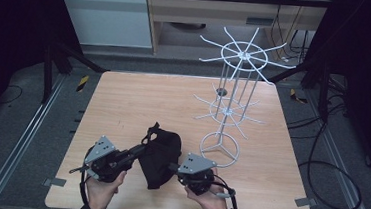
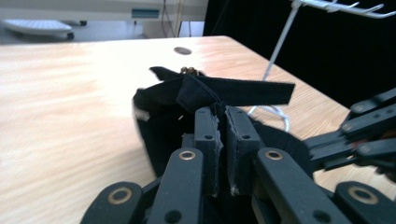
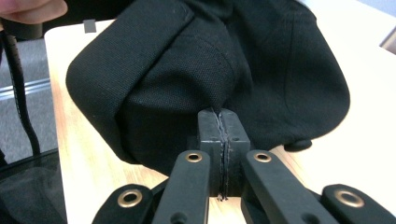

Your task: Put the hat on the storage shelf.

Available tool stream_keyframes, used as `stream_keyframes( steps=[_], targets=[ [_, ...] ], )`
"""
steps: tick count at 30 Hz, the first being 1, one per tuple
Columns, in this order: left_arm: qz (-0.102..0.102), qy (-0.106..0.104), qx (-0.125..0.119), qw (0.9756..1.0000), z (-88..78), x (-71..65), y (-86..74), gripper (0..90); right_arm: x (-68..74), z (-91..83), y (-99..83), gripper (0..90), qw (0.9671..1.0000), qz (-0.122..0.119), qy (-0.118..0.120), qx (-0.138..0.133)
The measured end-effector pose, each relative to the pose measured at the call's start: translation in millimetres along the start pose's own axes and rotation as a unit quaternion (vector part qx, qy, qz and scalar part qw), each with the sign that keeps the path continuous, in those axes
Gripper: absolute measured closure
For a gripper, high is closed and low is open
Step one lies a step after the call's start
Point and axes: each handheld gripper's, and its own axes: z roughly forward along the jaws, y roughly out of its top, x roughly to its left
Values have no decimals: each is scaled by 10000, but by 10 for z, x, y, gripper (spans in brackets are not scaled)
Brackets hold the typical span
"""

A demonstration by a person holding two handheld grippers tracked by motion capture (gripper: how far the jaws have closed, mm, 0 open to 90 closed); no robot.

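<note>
A black cap lies on the wooden table, near the front edge and between my two grippers. My left gripper comes in from the left and is shut on the cap's rear strap, which sticks out past the jaw tips. In the left gripper view, the left gripper has its jaws pressed together on the black fabric. My right gripper sits at the cap's right front. The right gripper is shut on a fold of the cap's cloth.
A white wire display rack with two tiers of radiating arms stands at the back right. Its ring base lies close to the cap's right side. A small round hole is in the tabletop behind it. Bare wood stretches to the left and back.
</note>
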Motion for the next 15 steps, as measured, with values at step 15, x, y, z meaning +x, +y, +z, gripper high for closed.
stream_keyframes(
  steps=[15],
  targets=[
    [-143, 559, 583, 9966, -97, 394, -324, 839, 123, 350, 279, 837, 9998, 3, 161, 99]
  ],
)
